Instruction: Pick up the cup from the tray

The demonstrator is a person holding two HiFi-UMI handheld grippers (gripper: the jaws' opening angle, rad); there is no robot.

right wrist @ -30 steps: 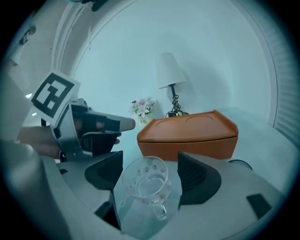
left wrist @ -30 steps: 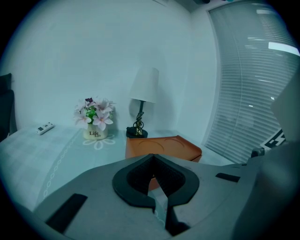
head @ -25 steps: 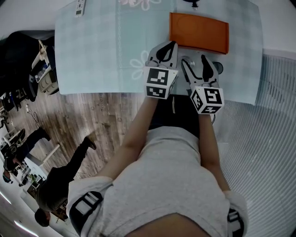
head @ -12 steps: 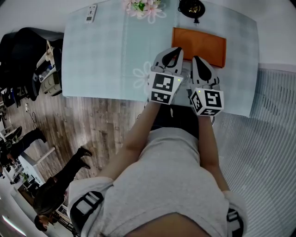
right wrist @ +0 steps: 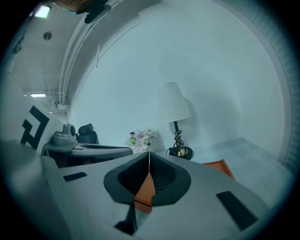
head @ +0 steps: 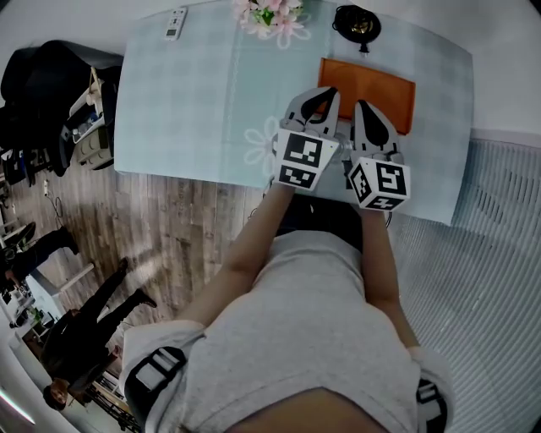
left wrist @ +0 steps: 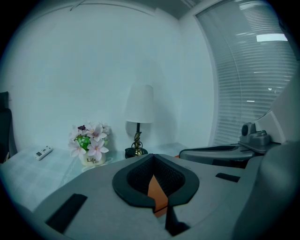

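Since a second ago the right gripper (head: 365, 112) has gone from wide open to fully closed, and the head view has tilted so that more of the table's (head: 203, 101) far edge shows.

Head view: both tools sit side by side at upper centre. The left gripper (head: 324, 95) and the right one reach over the near edge of the orange tray (head: 385, 84). Flowers (head: 270, 13), a lamp base (head: 355, 21) and a remote (head: 175, 23) line the top of the frame. No cup can be made out here; the grippers may be covering it.

Left gripper view: the jaws meet at the tips with nothing between them, and only a sliver of orange tray shows through the gap, low in the centre.

Right gripper view: the jaws are pressed together and empty, with a corner of the tray at lower right. No cup here either.

Risk, as I judge it: with the jaws closed and the cup unseen, moving forward could nudge or tip it rather than grasp it. The two grippers are also close enough to bump each other.
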